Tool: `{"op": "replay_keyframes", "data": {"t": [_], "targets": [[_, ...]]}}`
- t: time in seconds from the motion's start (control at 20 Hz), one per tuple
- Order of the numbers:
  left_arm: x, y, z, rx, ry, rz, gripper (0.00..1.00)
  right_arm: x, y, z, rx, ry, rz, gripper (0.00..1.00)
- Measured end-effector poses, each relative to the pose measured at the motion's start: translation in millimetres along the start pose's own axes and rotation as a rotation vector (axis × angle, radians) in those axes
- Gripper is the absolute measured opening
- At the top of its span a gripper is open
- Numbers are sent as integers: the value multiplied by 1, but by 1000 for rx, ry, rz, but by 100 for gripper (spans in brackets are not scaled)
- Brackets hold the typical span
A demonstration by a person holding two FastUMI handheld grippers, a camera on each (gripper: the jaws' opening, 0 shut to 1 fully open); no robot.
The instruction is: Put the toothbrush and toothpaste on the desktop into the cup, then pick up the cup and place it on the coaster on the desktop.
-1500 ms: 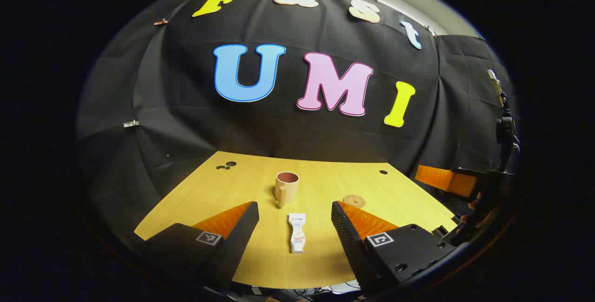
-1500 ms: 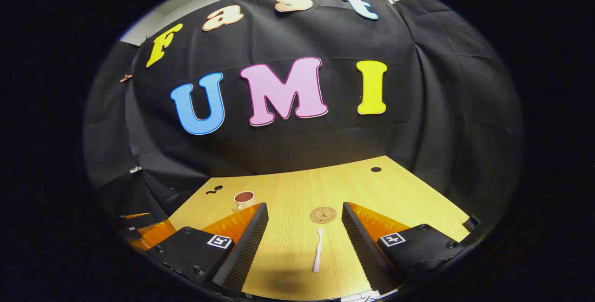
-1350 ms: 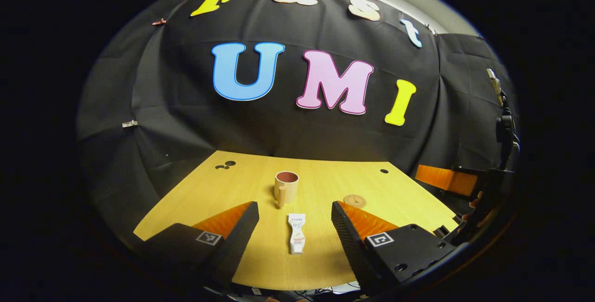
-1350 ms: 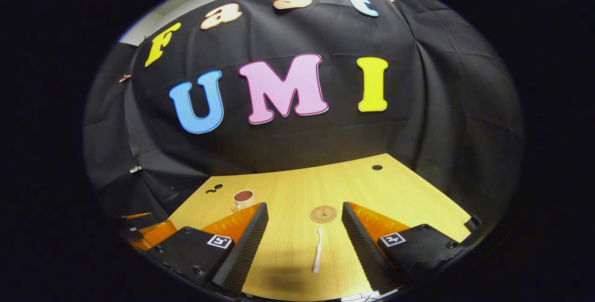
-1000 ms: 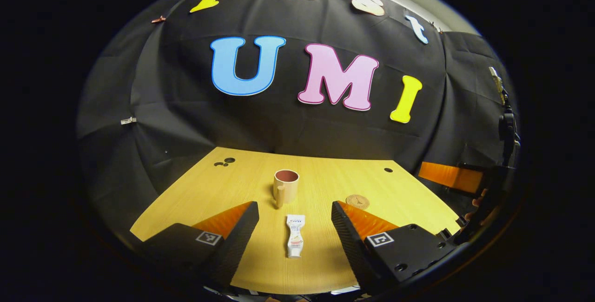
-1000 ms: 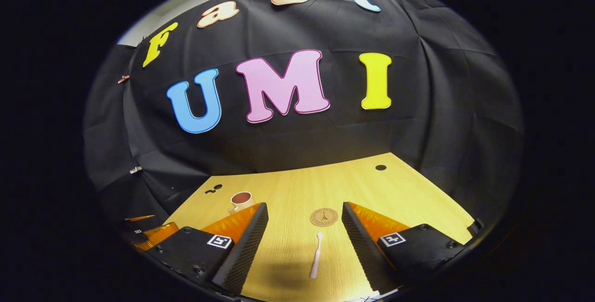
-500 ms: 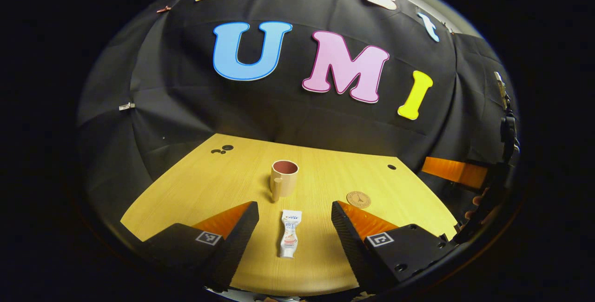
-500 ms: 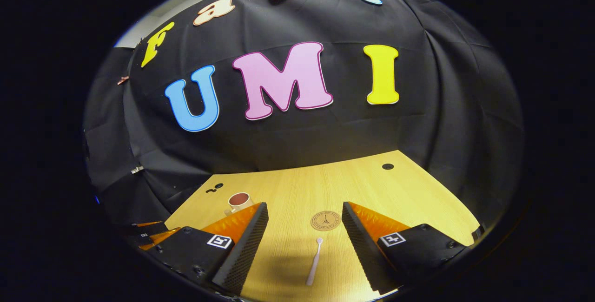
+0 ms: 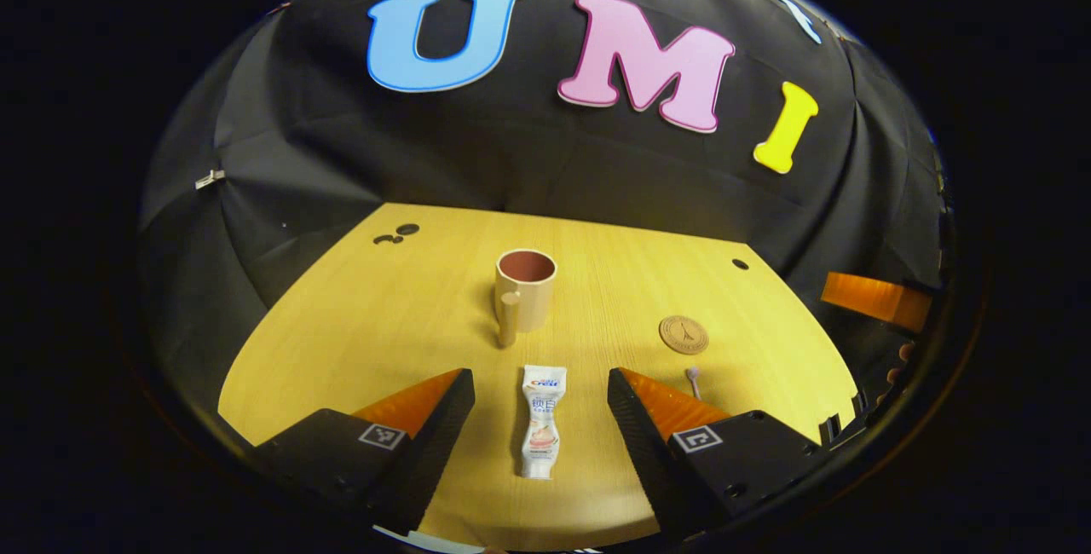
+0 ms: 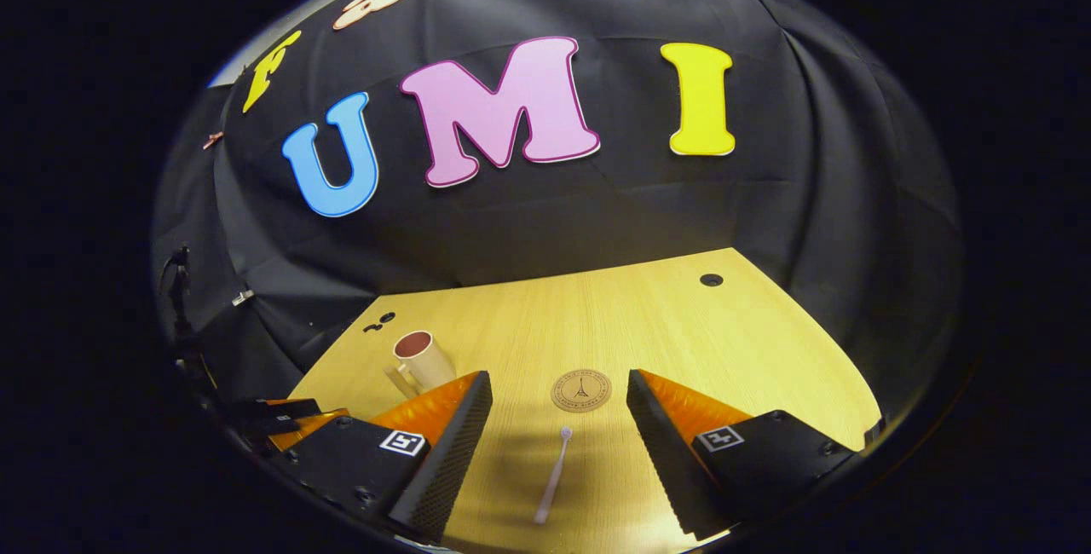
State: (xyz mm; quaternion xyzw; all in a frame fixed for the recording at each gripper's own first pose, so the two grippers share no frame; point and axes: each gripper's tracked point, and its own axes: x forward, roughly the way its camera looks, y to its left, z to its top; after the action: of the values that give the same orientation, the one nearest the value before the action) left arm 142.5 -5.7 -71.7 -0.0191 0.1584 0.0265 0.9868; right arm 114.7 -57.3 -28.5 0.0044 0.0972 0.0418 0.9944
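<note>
A white toothpaste tube (image 9: 541, 421) lies flat on the wooden desktop (image 9: 375, 315), right between the fingers of my open left gripper (image 9: 540, 385), which hovers above it. Beyond the tube stands a beige cup (image 9: 523, 290) with a dark red inside, its handle toward me. In the right gripper view a pale toothbrush (image 10: 552, 476) lies on the desktop between the fingers of my open right gripper (image 10: 558, 390). The round brown coaster (image 10: 580, 389) sits just past its head. The cup (image 10: 420, 359) stands at the left there. The coaster (image 9: 683, 334) and the toothbrush head (image 9: 695, 378) also appear at the right of the left gripper view.
The desktop has small cable holes at the back left (image 9: 394, 234) and back right (image 9: 740, 264). Black cloth walls close in behind and at both sides. The other gripper (image 10: 281, 418) appears low at the left of the right gripper view.
Both grippers have moved forward over the desktop and tilted downward. The toothpaste and toothbrush now lie nearer and larger between the fingers. Nothing has been taken hold of.
</note>
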Motion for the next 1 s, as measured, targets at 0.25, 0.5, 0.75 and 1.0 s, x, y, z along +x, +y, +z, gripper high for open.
{"op": "replay_keyframes", "data": {"t": [0.25,0.5,0.75,1.0], "targets": [[47,-6,-32,20,150,5,98,22,-15,-18,2,76,27,98],[88,-6,-64,38,290,28,98,41,-25,-38,18,149,40,98],[110,5,-94,64,418,77,95,51,-28,-63,49,219,58,98],[108,9,-113,86,496,97,89,48,-24,-85,84,293,68,98]]}}
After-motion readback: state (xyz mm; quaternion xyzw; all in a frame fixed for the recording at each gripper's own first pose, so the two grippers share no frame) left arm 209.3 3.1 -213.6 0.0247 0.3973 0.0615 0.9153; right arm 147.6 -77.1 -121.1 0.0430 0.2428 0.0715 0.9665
